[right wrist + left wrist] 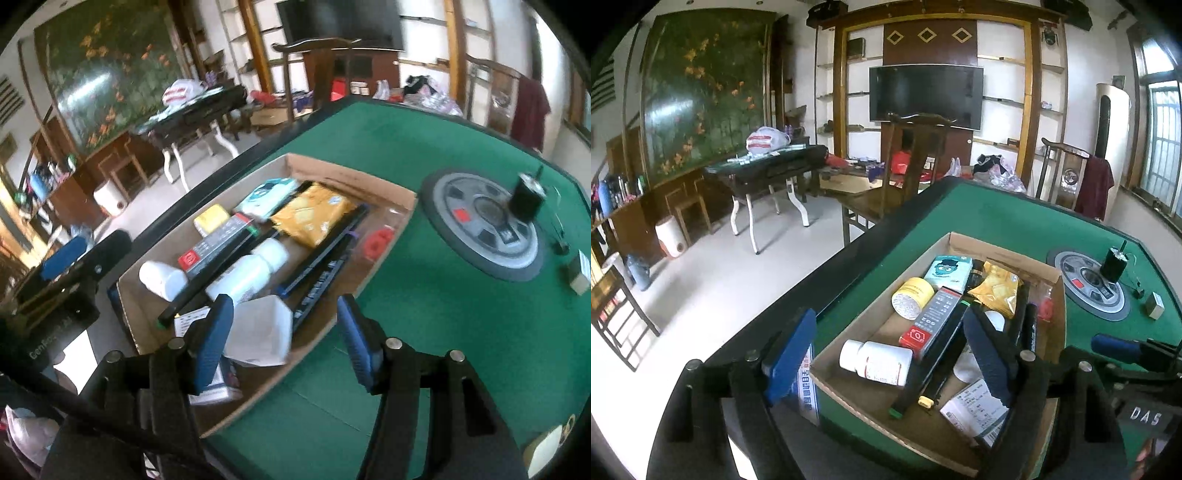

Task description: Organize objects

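An open cardboard box (997, 254) lies on the green table, full of small goods. In it are a white pill bottle (875, 362), a yellow-lidded jar (912, 297), a teal packet (947, 273), a yellow snack bag (995, 291) and a grey-and-red carton (931, 321). My left gripper (890, 354) hovers open over the box's near end, nothing between its pads. My right gripper (284, 339) is open above the box (343, 173); a white carton (258, 332) lies loose below it, beside a second white bottle (247, 277).
The green felt table (997, 214) has a round control dial (1086, 284) with a black cylinder (1113, 264) on it and a small cube (1154, 304) nearby. The table's black edge runs just left of the box. A wooden chair (908, 155) stands at the far side.
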{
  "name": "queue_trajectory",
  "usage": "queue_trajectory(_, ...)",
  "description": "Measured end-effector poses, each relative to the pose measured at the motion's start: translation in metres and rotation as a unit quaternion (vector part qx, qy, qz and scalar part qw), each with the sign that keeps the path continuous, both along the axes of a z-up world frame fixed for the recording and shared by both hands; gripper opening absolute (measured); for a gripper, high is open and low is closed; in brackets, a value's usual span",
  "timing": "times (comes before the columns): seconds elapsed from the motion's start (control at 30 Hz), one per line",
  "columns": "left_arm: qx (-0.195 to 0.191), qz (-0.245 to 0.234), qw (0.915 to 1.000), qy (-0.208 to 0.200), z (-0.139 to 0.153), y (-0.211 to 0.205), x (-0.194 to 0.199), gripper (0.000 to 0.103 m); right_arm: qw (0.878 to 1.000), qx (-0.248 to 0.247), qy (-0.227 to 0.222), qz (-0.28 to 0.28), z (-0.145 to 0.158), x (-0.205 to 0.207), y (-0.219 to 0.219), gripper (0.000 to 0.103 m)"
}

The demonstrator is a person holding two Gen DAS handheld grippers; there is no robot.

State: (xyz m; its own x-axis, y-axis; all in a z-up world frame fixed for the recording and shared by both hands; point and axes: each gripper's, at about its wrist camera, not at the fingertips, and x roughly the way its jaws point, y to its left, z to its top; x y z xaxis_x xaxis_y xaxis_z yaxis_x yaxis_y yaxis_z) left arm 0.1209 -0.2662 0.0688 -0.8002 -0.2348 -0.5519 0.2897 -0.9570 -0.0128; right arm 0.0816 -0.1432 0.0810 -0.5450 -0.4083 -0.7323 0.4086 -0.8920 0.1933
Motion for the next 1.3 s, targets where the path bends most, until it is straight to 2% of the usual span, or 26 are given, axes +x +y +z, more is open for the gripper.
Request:
queue_trajectory(0.43, -0.035, 0.01, 0.9993, -0.007, 0.008, 0.029, 0.002, 0.079, 0.999, -0.024, -0.01, -0.033, -0.007, 0.004, 0.039, 0.058)
queue_trajectory(0.6, -0.045, 0.015, 0.9989, -0.003, 0.011, 0.039, 0.003, 0.089, 0.999, -0.023, -0.006, -0.043, -0.009, 0.006, 0.047, 0.058)
queue_trajectory(1.07, -0.053, 0.003, 0.9985, -0.012, 0.01, 0.054, 0.001, 0.089, 0.998, -0.027, -0.019, -0.055, -0.021, 0.006, 0.056, 0.058)
queue_trajectory(1.2, -0.055, 0.0, 0.9985, -0.003, 0.012, 0.057, 0.004, 0.089, 0.998, -0.02, -0.015, -0.055, -0.022, 0.009, 0.051, 0.058)
queue_trajectory(1.3, -0.047, -0.015, 0.9983, 0.031, 0.02, 0.06, 0.013, 0.091, 0.998, -0.018, -0.014, -0.053, -0.024, 0.012, 0.047, 0.058)
